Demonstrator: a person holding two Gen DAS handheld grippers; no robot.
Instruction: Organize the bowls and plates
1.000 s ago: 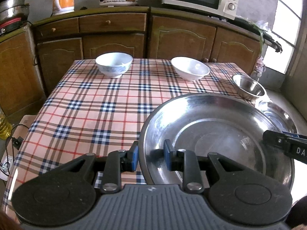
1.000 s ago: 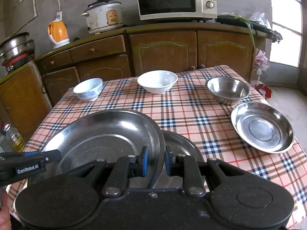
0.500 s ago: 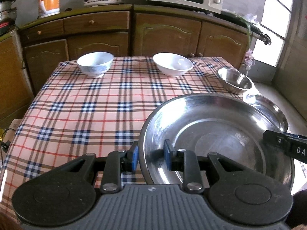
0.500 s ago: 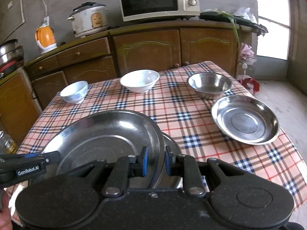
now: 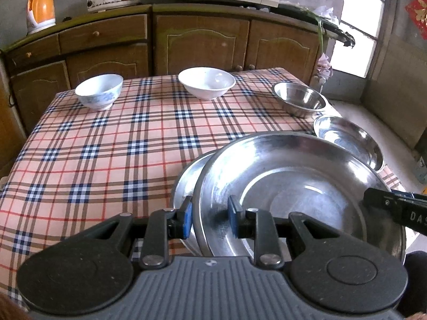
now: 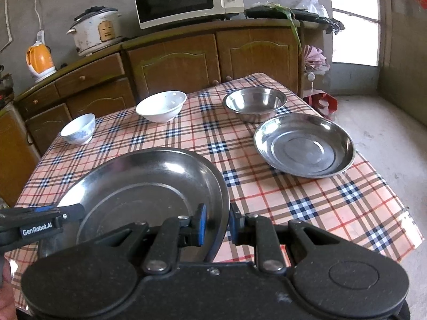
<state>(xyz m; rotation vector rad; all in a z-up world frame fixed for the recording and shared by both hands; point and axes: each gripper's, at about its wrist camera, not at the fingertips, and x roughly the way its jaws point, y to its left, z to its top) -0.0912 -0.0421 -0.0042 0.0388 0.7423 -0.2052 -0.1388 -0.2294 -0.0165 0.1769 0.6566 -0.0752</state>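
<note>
1. At far left on the checked bench (image 5: pixel 106 160) stands a small blue-patterned bowl (image 5: pixel 99 90), with a wider white bowl (image 5: pixel 206 82) just to its right — both untouched.
2. Near the front edge, the left tool (image 5: pixel 208 220) pinches the near-left rim of a large steel plate (image 5: pixel 293 186), one pad inside the rim and one outside.
3. Under that plate's left edge a second steel plate (image 5: pixel 186 178) peeks out; whether the two touch cannot be told.
4. The right tool (image 6: pixel 216 224) pinches the same large plate on its opposite rim, so both hands carry it together.
5. Farther right sit a steel bowl (image 6: pixel 254 103) and, just in front of it, a smaller steel plate (image 6: pixel 304 146) — both resting on the bench.
6. The step in hand looks like stacking the plates; the next move likely calls for carrying the large plate level over its target plate and lowering it before either tool lets go.
</note>
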